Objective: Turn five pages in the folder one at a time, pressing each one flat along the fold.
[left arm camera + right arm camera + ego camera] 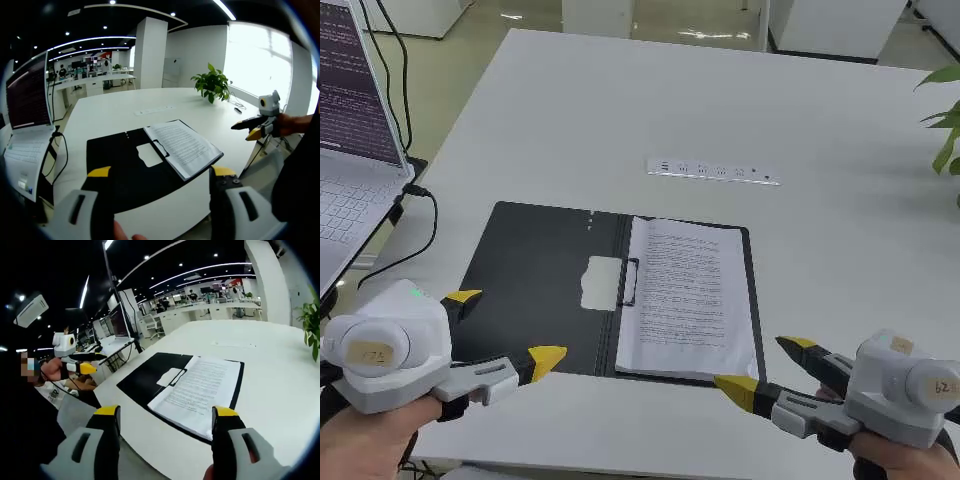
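Observation:
A black folder lies open on the white table, its stack of printed pages on the right half under a clip. The left cover is bare but for a white patch. My left gripper hovers open at the folder's near left corner, off the cover. Open too, my right gripper hangs just past the near right corner of the pages, touching nothing. In the left gripper view the folder and pages lie ahead of the jaws; in the right gripper view the pages lie between them.
An open laptop stands at the far left with black cables trailing beside the folder. A white power strip is set in the table behind the folder. A green plant leans in at the right edge.

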The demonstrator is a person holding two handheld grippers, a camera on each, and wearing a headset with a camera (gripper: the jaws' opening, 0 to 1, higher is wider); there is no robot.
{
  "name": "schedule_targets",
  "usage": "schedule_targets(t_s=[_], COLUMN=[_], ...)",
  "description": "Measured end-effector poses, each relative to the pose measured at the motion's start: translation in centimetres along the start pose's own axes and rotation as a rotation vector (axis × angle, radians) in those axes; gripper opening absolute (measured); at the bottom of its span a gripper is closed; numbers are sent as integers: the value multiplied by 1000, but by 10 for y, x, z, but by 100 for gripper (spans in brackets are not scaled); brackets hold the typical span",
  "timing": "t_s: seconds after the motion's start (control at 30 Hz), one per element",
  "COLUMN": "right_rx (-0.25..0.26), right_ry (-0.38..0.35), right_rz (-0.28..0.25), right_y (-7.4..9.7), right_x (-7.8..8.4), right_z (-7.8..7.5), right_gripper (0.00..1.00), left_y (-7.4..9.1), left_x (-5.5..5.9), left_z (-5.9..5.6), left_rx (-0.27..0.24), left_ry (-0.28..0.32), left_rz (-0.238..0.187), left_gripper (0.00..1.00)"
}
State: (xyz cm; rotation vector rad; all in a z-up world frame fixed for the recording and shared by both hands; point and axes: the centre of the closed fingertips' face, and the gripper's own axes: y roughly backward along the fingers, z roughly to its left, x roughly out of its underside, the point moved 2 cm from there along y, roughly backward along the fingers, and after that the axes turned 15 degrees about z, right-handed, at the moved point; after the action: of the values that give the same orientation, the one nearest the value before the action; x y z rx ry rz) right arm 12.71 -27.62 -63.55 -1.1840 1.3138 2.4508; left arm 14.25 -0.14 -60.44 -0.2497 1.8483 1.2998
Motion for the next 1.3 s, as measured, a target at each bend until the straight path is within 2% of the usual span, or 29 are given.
schedule_targets(t_s=[0.97, 1.3], right_rx=[-1, 8], right_ry=[-1, -8], right_rz=[9, 7], right_y=[-1, 2], right_x=[3, 5], right_z=[1, -3], right_gripper=[72, 72], left_y=[0, -2], left_x=[1, 1], left_z=[-1, -2], left_rx=[1, 5], left_ry=[3, 4], left_rz=[5, 9], left_gripper=[78, 78])
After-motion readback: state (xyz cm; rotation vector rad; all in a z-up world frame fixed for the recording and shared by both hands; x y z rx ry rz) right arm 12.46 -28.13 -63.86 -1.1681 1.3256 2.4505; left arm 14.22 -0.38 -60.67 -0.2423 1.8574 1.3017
